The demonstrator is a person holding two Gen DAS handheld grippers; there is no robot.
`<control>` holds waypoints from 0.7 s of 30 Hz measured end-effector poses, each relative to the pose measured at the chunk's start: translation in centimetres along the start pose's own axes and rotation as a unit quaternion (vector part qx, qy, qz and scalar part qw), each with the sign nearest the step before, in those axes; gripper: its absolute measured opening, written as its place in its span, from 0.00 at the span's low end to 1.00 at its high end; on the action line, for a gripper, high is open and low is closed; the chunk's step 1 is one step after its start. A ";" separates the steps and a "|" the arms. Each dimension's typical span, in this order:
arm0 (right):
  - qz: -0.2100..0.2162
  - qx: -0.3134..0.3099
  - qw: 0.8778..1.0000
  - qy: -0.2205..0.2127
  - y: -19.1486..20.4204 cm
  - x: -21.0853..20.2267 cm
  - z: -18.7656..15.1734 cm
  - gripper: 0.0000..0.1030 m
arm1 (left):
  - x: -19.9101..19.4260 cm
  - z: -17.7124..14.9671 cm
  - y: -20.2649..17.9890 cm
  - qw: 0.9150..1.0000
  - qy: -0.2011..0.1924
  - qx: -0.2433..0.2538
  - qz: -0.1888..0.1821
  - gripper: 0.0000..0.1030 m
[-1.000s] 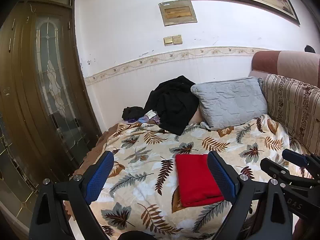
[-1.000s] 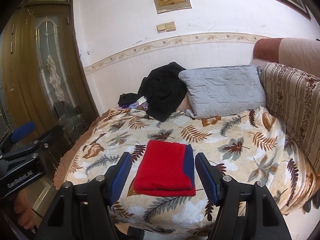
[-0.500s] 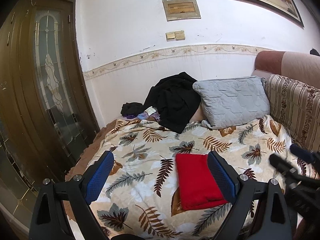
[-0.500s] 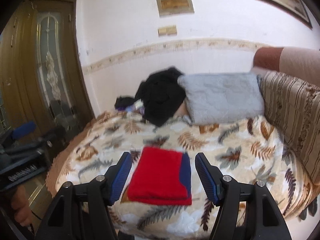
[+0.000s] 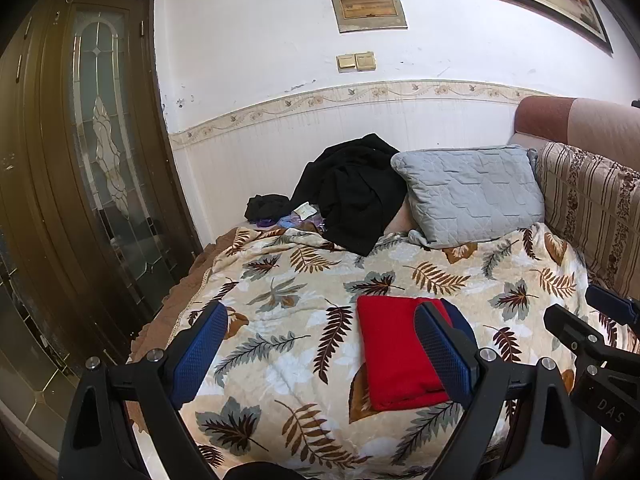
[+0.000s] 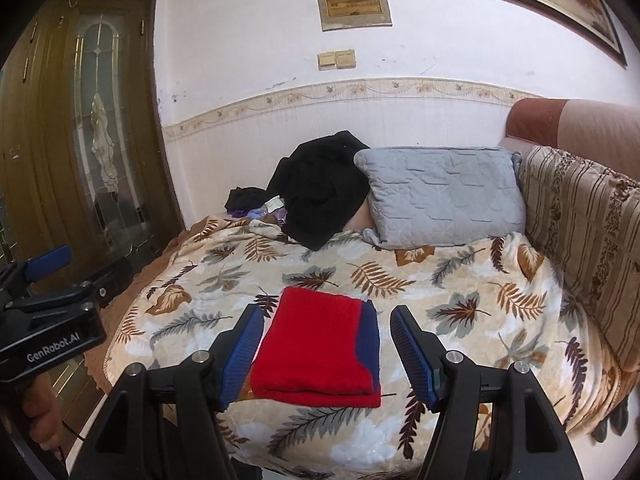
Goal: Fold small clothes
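Leaf-patterned bed cover carries the folded red garment near its front edge, so this piece looks finished. Both the left tongs and right tongs hang apart and empty, barely moved from a second ago.

The near half of the bed lies open on all sides of the folded red garment, with bare leaf-print blanket to its left, right and far side where a gripper could pass. Further back the way is blocked by a grey pillow and a heap of black clothes against the wall, with a striped sofa back closing the right side and a wooden glazed door along the left
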State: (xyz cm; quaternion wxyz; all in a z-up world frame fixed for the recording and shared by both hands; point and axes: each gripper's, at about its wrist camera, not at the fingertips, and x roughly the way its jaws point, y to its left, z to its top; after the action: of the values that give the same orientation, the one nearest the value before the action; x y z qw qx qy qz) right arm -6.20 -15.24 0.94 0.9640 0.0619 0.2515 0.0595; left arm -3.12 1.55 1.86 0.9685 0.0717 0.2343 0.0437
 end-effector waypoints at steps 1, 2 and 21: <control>-0.001 -0.001 1.000 0.001 0.2 0.1 0.0 0.68 | 0.1 0.0 0.1 1.000 0.000 0.000 -0.001 0.92; 0.000 -0.002 1.000 0.003 0.2 0.3 0.1 0.68 | 0.1 -0.1 0.1 1.000 0.001 0.000 -0.001 0.92; 0.006 -0.027 0.999 0.024 2.7 3.3 0.4 0.68 | 2.5 0.0 1.8 1.000 0.011 -0.015 0.002 0.92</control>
State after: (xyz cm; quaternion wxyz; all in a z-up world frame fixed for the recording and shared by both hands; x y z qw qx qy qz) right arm -3.32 -12.10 0.12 0.9586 0.0356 0.2727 0.0740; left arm -1.01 3.63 1.00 0.9667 0.0570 0.2445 0.0497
